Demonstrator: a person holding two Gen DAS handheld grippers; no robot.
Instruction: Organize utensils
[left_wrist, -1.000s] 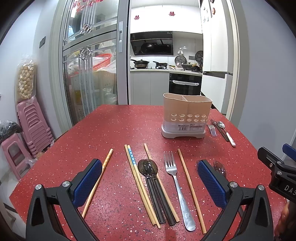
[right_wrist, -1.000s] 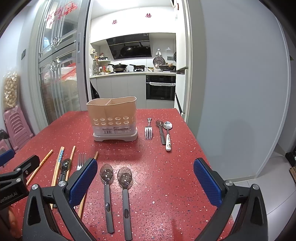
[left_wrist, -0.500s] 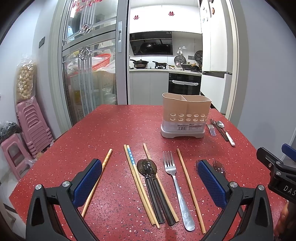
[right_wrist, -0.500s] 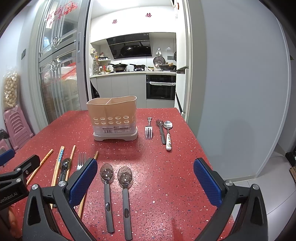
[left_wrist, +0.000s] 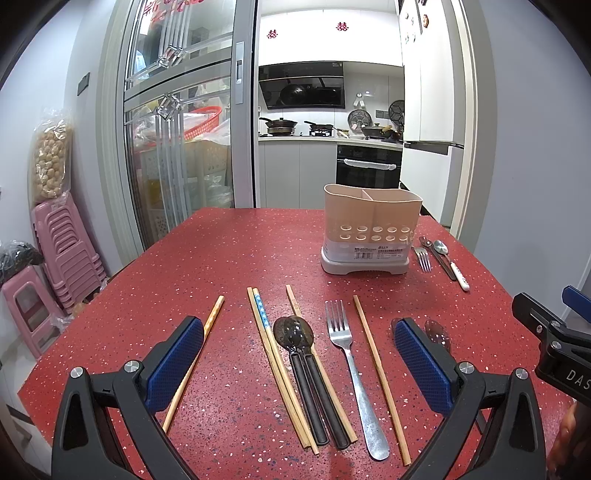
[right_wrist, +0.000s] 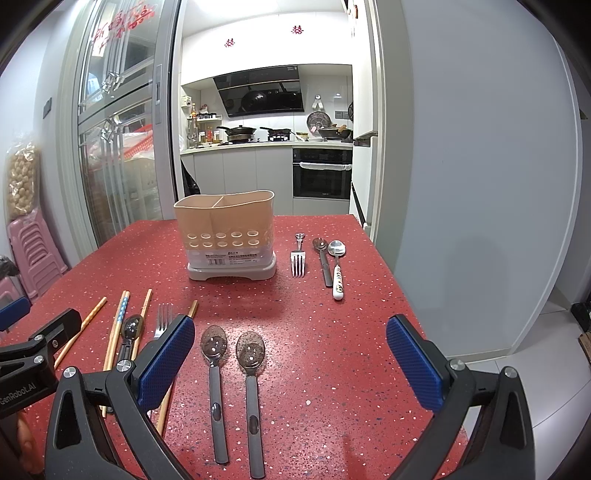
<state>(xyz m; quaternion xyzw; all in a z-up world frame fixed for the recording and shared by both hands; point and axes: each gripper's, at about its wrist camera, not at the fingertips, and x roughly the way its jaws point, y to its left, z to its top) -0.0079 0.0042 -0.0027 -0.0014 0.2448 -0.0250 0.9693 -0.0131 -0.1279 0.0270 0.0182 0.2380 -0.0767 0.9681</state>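
Nothing has really moved since a moment ago: left gripper (left_wrist: 299, 365) and right gripper (right_wrist: 290, 360) still hover wide open and empty over the speckled red table (left_wrist: 229, 258). Chopsticks, forks and spoons lie untouched at lower centre; the beige two-compartment plastic utensil holder (right_wrist: 225, 236) at mid-frame looks empty, so sorting hasn't begun.

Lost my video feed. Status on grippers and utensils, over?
Left gripper and right gripper: jaws open, empty. Utensil holder looks empty; chopsticks, forks, spoons flat on table. Nothing blocking.

Home dining nook beside kitchen: stove (left_wrist: 295, 127), oven (left_wrist: 368, 166), range hood (left_wrist: 301, 90).
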